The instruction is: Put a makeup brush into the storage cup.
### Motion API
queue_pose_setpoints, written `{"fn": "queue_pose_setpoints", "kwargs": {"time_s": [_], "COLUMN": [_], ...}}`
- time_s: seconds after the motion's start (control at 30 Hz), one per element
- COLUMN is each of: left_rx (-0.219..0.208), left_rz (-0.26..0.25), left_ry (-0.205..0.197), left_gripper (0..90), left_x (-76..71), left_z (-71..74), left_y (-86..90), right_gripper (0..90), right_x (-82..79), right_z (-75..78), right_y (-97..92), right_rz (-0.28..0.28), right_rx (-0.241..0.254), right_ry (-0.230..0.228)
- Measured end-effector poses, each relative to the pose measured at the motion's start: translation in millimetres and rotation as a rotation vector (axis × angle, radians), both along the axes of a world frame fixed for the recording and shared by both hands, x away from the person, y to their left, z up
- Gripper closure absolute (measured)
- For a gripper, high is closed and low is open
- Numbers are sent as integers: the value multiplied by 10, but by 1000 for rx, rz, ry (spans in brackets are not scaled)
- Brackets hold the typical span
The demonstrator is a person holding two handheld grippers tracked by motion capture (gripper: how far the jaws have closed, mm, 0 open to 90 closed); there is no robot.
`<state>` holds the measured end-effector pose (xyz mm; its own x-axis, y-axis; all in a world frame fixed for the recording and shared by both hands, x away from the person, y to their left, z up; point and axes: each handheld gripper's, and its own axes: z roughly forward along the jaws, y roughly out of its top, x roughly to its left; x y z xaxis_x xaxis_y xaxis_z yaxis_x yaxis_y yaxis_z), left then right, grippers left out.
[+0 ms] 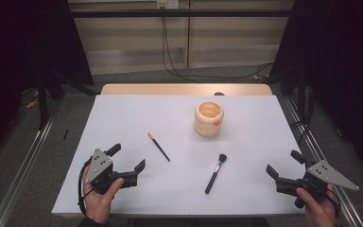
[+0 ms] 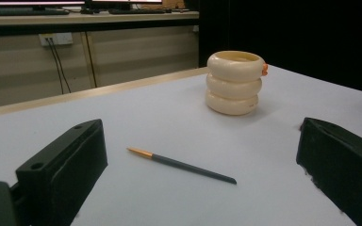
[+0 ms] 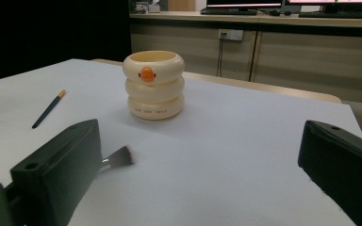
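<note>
High view: left claw (image 1: 128,163) and right claw (image 1: 282,167) are hovering released, empty, over the desk (image 1: 123,113); makeup brush (image 1: 215,173) and thin pencil (image 1: 159,146) are lying mid-desk near the cream holder (image 1: 208,119). Both likely light, stiff; grip mid-handle.

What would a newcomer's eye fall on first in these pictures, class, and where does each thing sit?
First the cream holder, shaped like three stacked rings with an orange mark, upright toward the far middle of the white table. Nearer lie a thin pencil, left of centre, and a black brush, right of centre, apart from each other. At the near corners, the left gripper and right gripper are open and hold nothing.
</note>
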<state>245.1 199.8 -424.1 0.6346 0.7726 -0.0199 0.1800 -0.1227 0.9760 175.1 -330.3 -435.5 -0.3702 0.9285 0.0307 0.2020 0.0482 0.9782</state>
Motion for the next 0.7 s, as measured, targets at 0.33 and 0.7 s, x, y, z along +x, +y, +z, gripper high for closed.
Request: {"fn": "queue_pose_setpoints", "kwargs": {"time_s": [0.33, 0.7], "left_rx": [27, 30], "left_rz": [-13, -26], "left_ry": [15, -8], "left_gripper": [22, 22], "left_x": [102, 261], "left_z": [46, 147], "left_y": [-123, -180], "right_gripper": [0, 0], "right_x": [3, -6], "right_z": [-3, 1], "right_y": [6, 3], "right_rz": [4, 8], "right_rx": [-5, 2], "right_ry": [5, -8]}}
